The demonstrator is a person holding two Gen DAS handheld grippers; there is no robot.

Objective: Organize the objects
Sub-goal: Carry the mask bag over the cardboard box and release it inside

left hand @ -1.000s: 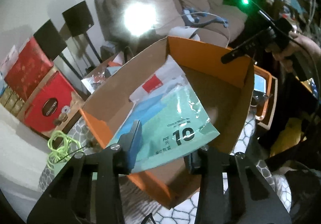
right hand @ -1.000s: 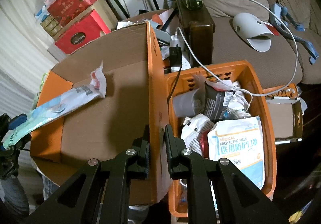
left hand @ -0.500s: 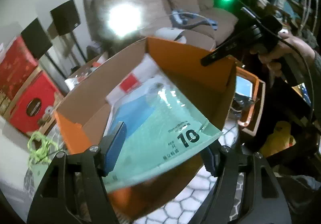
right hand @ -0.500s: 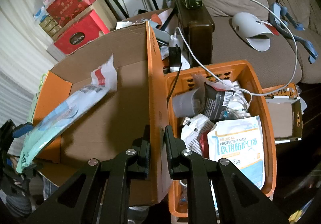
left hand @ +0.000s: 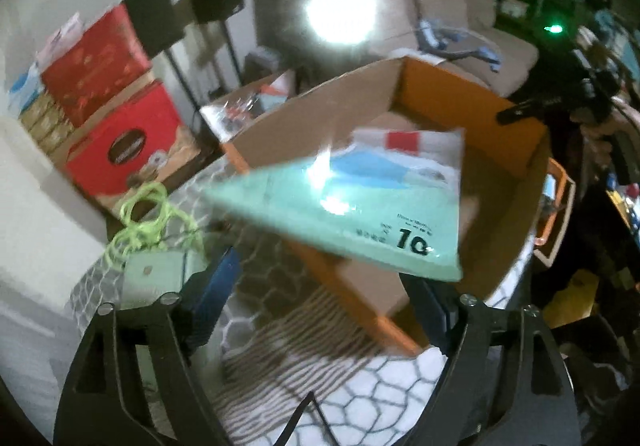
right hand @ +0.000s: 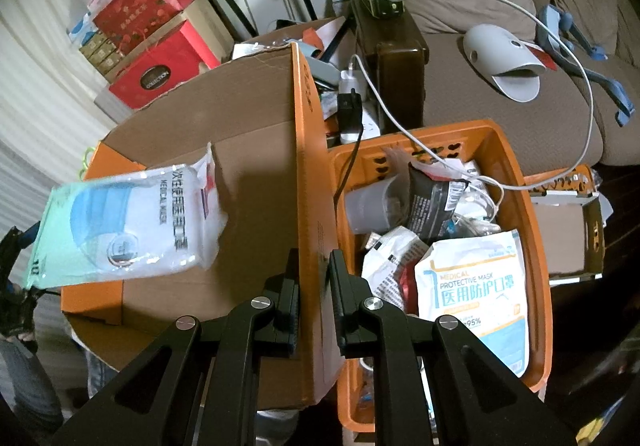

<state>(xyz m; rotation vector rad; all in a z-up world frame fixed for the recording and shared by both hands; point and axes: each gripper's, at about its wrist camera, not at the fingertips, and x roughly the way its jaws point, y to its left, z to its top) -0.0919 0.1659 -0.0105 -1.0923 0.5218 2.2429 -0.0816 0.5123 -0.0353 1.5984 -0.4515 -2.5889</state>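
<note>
A teal and white pack of face masks [left hand: 360, 202] lies tilted over the near rim of the orange cardboard box [left hand: 516, 134], partly inside it; it also shows in the right wrist view [right hand: 128, 222]. My left gripper [left hand: 320, 310] is open and empty, just behind the pack and apart from it. My right gripper [right hand: 314, 298] is shut on the box's orange side wall [right hand: 308, 150], one finger on each face of it.
An orange plastic basket [right hand: 516, 182] full of mask packs and a cup stands to the right of the box, with a white cable over it. Red gift boxes [left hand: 132, 142] stand at the left. A green cord [left hand: 148, 218] lies on the hexagon-patterned cloth. A sofa is behind.
My left gripper has opened and let go of the mask pack, then drawn back from the box. The pack has dropped flatter onto the box rim. The right gripper has not moved.
</note>
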